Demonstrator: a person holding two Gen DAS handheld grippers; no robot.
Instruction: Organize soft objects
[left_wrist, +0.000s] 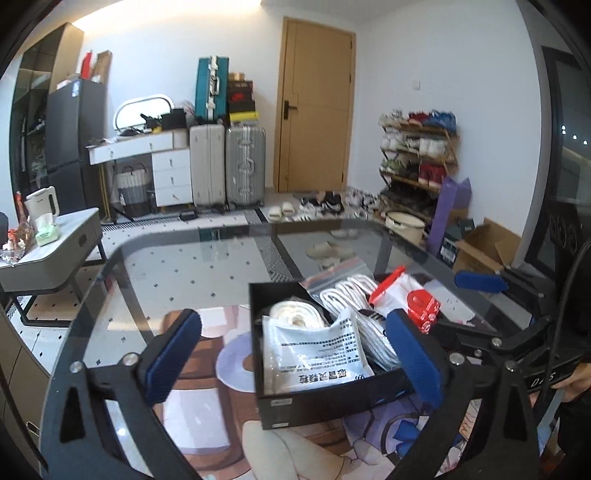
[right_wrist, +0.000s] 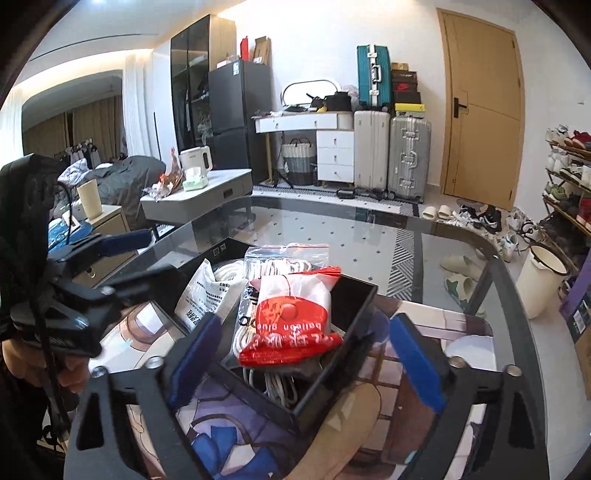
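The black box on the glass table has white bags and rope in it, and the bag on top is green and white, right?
Not quite. The top bag is red and white, as the right wrist view shows. It does lie in the black box on the glass table, over the rope.

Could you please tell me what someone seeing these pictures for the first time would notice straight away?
The eye goes first to the black box on the glass table, crammed with soft packets. A red and white packet lies on top, with a white printed pouch and bagged white cords beside it. The left gripper and right gripper both frame the box, jaws wide apart and holding nothing.
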